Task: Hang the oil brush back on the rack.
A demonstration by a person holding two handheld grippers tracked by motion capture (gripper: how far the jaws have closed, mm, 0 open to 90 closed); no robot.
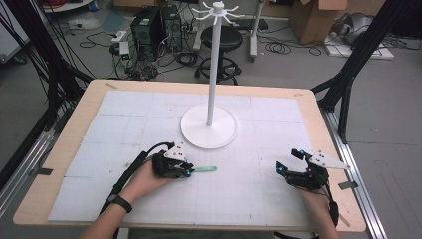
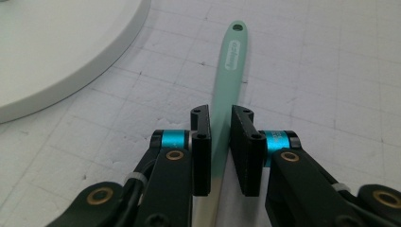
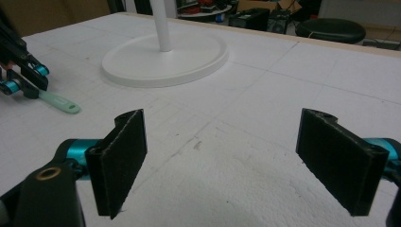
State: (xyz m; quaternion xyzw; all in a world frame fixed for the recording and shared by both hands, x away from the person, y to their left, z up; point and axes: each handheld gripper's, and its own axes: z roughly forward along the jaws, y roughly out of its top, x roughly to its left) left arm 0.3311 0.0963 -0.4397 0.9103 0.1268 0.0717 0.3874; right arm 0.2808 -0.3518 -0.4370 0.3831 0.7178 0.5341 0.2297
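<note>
A mint-green utensil handle [image 1: 205, 170] with a hole in its far end lies flat on the white gridded mat [image 1: 149, 199], pointing right. My left gripper [image 1: 188, 170] is shut on it. In the left gripper view the two black pads of this gripper [image 2: 221, 137] press on the sides of the handle [image 2: 229, 71], and a silvery part of the utensil runs below the jaws. My right gripper [image 1: 288, 160] rests at the right of the mat. Its jaws [image 3: 222, 161] stand wide open with bare mat between them.
A white hanger stand has a round base [image 1: 209, 130] at the mat's middle and a tall pole [image 1: 213, 64] with hooks on top. The base lies just beyond the left gripper [image 2: 47, 56]. Past the table's far edge stand a stool, computers, cables and boxes.
</note>
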